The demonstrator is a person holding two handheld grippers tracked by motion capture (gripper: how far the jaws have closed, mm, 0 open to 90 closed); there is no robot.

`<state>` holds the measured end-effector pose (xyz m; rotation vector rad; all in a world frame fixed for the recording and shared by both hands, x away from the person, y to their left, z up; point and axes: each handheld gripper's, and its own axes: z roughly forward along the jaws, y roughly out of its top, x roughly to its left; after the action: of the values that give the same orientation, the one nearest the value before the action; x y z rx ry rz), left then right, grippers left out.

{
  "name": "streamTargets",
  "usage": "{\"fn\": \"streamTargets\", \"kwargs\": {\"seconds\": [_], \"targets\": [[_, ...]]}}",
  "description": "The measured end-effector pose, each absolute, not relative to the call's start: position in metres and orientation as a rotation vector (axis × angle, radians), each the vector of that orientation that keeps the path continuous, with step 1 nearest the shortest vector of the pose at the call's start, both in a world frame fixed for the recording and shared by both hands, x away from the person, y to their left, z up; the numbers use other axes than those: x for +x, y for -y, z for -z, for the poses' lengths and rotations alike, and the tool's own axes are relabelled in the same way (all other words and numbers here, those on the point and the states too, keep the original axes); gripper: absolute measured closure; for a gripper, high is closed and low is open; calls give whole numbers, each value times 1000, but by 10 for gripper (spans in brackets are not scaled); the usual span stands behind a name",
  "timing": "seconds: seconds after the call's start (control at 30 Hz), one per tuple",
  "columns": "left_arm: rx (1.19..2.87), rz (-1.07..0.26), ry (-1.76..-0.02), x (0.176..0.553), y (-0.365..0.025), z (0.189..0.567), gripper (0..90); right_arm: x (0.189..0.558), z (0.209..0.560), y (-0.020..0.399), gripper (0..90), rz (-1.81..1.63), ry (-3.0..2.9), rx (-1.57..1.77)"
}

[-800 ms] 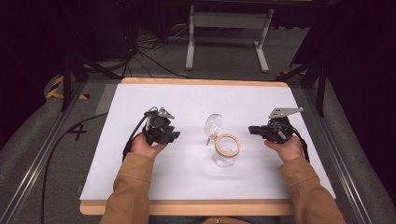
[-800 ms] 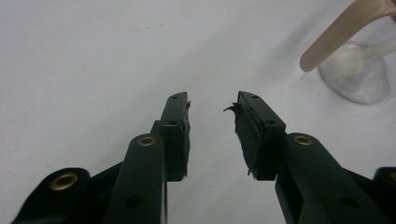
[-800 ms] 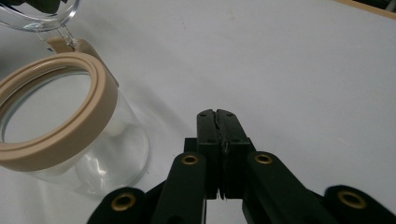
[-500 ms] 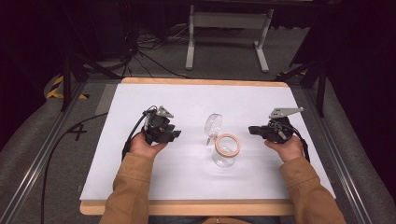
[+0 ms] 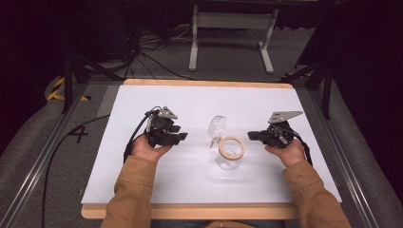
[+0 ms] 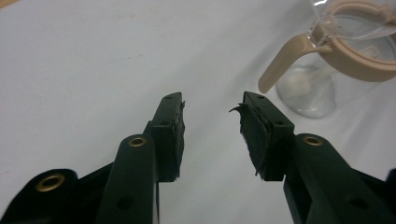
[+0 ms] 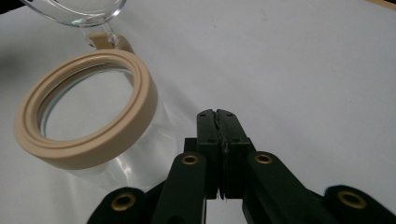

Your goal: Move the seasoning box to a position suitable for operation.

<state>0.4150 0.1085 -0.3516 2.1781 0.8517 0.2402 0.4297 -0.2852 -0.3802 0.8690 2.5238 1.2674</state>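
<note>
Landmark: clear glass jar (image 5: 229,156), standing upright near the middle of the white table (image 5: 199,185). Jar carries a beige ring (image 5: 231,147) around its mouth. Its clear hinged lid (image 5: 217,127) is swung open and stands up behind the mouth, on the far side from the person.

Left gripper (image 5: 178,137): on the table to the left of the jar, apart from it, jaws pointing toward the jar. In the left gripper view the jaws (image 6: 212,128) are spread with bare table between them; nothing is held. The pad on one jaw looks torn at its edge. From this view the jar (image 6: 327,70) sits ahead and off to one side, with a beige tab (image 6: 280,63) hanging down from the ring.

Right gripper (image 5: 252,135): to the right of the jar, just beside it, jaws pointing toward it. In the right gripper view the jaws (image 7: 218,126) are pressed together, empty, with the jar wall (image 7: 130,149) close alongside; contact cannot be confirmed. Grey three-cornered plate (image 5: 284,115) sits on top of this gripper.

Both hands rest on the table; tan sleeves (image 5: 133,190) enter from the near edge.
</note>
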Motion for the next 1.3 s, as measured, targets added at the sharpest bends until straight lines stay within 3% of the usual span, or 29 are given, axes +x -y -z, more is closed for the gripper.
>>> {"fn": "streamTargets", "kwargs": {"seconds": [0.6, 1.3], "targets": [[2180, -229, -807, 405, -103, 338, 568, 427, 391, 261, 887, -1224, -2657, 790], [2180, -209, -791, 412, -97, 337, 564, 421, 397, 262, 894, -1202, -2689, 854]]}}
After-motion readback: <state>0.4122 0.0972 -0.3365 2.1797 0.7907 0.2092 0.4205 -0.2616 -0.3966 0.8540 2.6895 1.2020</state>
